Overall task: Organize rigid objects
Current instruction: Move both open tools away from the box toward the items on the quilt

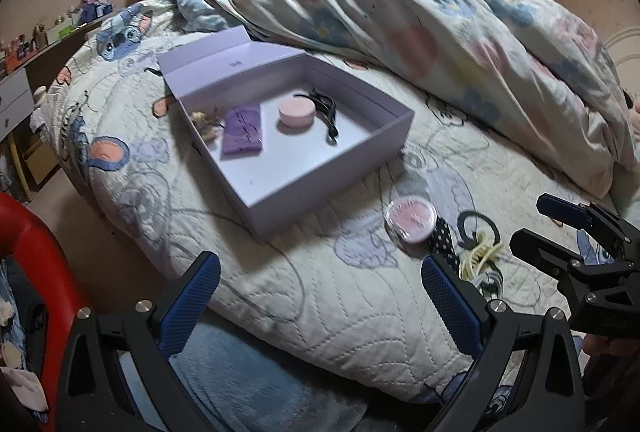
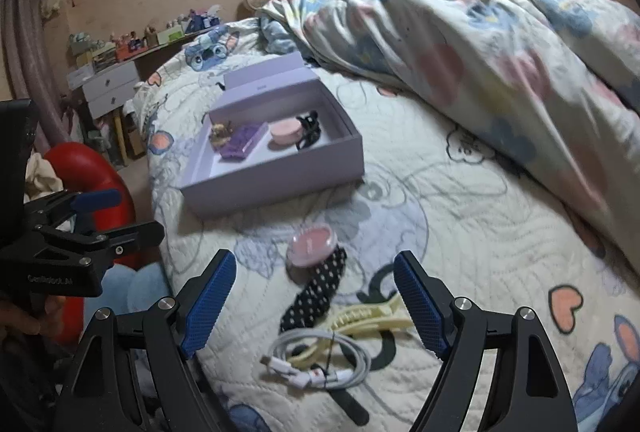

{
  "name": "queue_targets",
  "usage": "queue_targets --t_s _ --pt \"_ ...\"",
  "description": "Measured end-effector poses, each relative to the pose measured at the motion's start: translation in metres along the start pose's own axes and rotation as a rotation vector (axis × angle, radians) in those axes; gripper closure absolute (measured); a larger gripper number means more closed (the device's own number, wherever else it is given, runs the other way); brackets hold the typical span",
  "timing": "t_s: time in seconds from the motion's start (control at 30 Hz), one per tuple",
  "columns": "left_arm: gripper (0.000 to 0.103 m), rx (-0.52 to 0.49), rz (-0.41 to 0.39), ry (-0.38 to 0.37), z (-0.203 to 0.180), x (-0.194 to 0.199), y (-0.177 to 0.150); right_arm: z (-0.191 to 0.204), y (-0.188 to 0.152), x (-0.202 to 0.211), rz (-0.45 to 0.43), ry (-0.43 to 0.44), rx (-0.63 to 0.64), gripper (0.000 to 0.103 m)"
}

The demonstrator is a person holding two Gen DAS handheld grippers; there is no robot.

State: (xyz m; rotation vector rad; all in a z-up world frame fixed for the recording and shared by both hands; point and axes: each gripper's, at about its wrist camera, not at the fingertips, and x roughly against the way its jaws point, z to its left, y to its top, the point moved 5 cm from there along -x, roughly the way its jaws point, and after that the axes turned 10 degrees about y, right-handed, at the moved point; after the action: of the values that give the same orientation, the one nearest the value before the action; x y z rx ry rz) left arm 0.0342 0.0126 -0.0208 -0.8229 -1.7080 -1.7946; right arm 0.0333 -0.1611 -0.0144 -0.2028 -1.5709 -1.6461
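Note:
An open lilac box (image 1: 320,176) (image 2: 276,176) lies on the quilted bed. Inside are a purple case (image 1: 242,134) (image 2: 242,142), a pink round tin (image 1: 297,113) (image 2: 286,131), a black hair clip (image 1: 326,112) (image 2: 310,130) and a small brown item (image 1: 204,124). Nearer me lie a clear pink jar (image 1: 410,220) (image 2: 310,246), a black polka-dot strip (image 2: 316,292), a cream hair claw (image 2: 360,320) and a coiled white cable (image 2: 320,362). My left gripper (image 1: 320,308) is open and empty over the bed edge. My right gripper (image 2: 316,312) is open and empty, its jaws on either side of the strip and claw.
A rumpled floral duvet (image 1: 440,32) (image 2: 500,44) covers the far and right side of the bed. A red chair (image 1: 36,252) (image 2: 100,168) stands left of the bed. A desk with drawers (image 2: 108,88) and clutter stands by the far wall.

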Motion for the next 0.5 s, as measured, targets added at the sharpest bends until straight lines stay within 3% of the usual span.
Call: queue_targets --t_s 0.5 --pt "0.001 -0.037 0.073 -0.076 -0.039 -0.039 -0.014 -0.038 -0.042 -0.02 0.079 -0.035 -0.074 0.021"
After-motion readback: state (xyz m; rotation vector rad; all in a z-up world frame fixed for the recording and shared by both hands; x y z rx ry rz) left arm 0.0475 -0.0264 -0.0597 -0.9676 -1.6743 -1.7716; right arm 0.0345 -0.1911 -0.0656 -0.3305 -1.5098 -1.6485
